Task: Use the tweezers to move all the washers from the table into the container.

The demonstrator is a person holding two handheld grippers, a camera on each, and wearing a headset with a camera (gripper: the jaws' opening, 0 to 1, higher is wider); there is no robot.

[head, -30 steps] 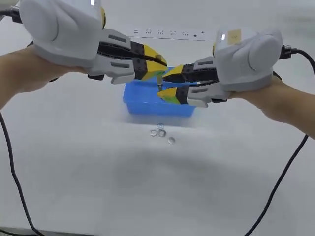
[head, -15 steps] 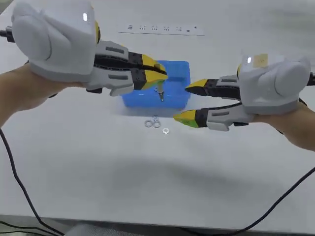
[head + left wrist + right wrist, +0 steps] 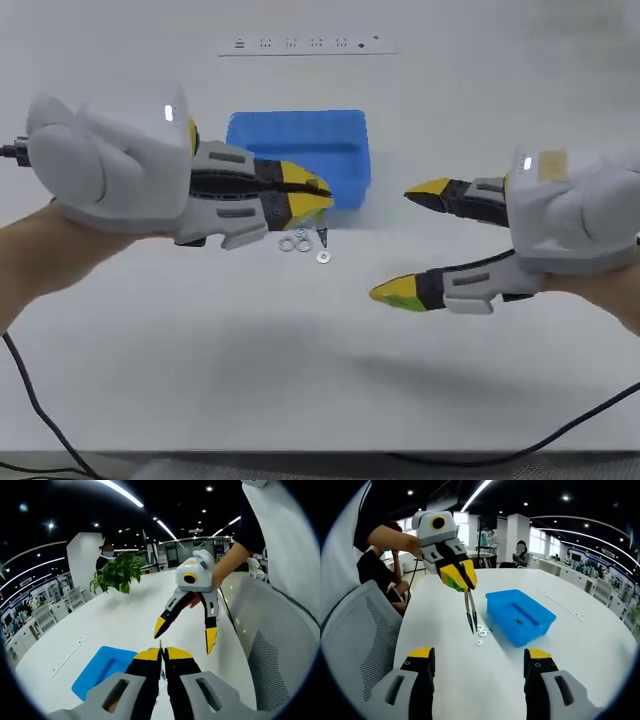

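You pinched tweezers (image 3: 470,611) in left gripper (image 3: 324,193), tips over washers (image 3: 298,245) for pick; right gripper (image 3: 391,243) gaped empty, held aside.

White desk (image 3: 300,380), blue container (image 3: 300,140) at far centre, silvery washers (image 3: 300,243), grey-metal tweezers (image 3: 470,611), left tool (image 3: 326,193) and right tool (image 3: 392,243) both white-grey shells with black jaws, yellow tips, black cable (image 3: 560,425) near right.
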